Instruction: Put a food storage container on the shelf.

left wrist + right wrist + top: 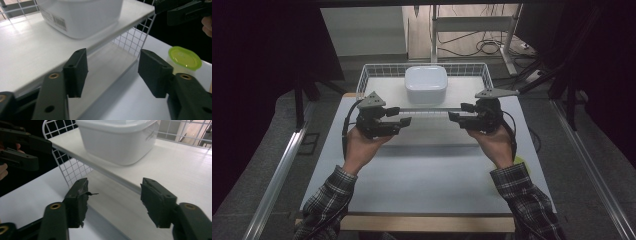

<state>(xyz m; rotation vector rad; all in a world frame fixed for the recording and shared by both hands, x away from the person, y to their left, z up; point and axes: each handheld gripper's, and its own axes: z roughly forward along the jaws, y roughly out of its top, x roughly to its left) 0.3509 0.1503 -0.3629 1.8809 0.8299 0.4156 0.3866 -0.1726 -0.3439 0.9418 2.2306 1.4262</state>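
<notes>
left gripper [404, 116] and right gripper [455, 112] facing each other at the near edge of the white tray [462, 86], jaws apart, gripping nothing. white lidded box [426, 84] resting inside the tray, on the surface [422, 170]. likely just let go of the rim. green-lidded jar [185, 58] off to the right.

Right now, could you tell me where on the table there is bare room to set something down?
The white tabletop is bare between the two forearms, from the near edge up to the wire basket shelf. On the shelf, free strips flank the white lidded container. The near right edge is tighter: a green-lidded cup sits there.
</notes>
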